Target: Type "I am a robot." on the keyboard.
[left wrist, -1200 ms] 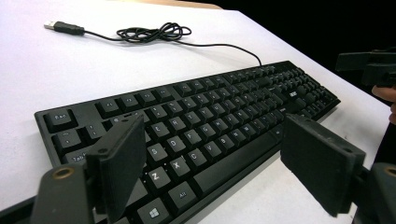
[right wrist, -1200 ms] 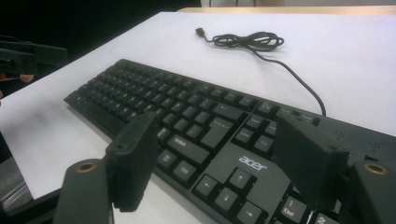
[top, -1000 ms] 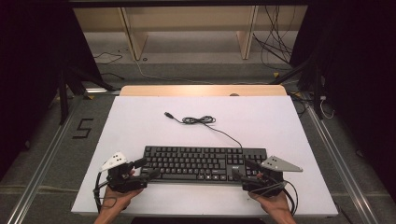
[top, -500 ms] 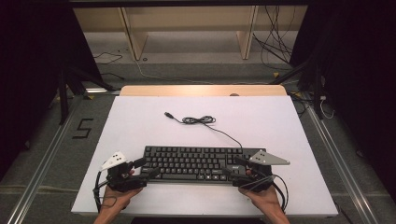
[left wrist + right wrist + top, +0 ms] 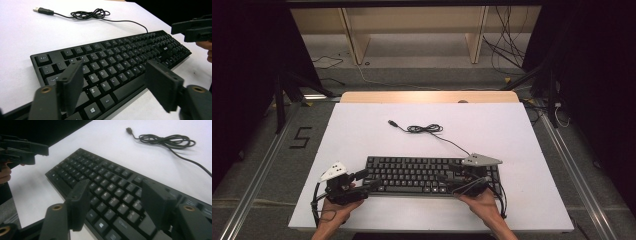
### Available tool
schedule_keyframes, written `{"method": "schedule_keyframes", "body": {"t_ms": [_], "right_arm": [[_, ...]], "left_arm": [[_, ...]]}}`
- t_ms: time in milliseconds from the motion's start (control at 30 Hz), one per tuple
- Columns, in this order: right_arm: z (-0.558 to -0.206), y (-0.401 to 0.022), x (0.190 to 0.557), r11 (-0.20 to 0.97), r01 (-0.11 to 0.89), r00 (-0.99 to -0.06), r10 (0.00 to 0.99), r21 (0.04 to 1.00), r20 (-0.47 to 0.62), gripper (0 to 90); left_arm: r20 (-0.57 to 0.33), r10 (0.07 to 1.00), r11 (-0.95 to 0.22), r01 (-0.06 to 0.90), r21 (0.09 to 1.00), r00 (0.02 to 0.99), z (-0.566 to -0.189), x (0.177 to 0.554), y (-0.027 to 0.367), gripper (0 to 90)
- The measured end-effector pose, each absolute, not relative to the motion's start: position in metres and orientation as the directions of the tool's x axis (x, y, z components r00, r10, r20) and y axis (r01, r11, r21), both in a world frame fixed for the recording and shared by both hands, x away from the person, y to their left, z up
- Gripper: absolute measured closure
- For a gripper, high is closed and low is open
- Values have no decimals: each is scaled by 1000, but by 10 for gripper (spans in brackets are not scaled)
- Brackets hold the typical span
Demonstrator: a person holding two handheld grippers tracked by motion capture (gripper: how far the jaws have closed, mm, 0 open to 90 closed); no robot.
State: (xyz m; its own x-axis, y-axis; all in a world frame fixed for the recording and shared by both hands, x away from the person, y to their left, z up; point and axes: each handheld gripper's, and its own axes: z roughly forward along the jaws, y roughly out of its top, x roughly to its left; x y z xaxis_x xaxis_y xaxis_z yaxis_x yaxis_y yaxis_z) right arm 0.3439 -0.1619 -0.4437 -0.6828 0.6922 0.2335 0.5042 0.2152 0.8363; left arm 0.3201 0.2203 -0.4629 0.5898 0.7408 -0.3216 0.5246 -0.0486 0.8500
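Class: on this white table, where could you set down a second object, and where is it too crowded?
Free: the far strip of the table beyond the coiled cable, and the margins left and right of the keyboard. Crowded: the near edge, where the left tongs and right tongs hover at the keyboard's ends.

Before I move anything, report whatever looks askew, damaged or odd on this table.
Nothing looks damaged or spilled. The black keyboard lies flat and square to the table edge. Its cable sits loosely bunched behind it, with the USB plug unplugged on the white tabletop.
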Motion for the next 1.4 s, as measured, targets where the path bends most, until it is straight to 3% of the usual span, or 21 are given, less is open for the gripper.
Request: {"method": "schedule_keyframes", "body": {"t_ms": [767,1067,1400], "right_arm": [[-449,-126,366,288,534,-709,664,795,236,583],[-455,-112,375,305,544,-720,648,782,248,695],[-461,-97,382,331,564,-715,655,757,246,876]], "left_arm": [[-296,781,-88,565,820,551,-468,324,224,585],[-279,796,-118,589,800,538,-471,326,224,737],[-250,811,-150,602,785,529,-474,329,224,872]]}}
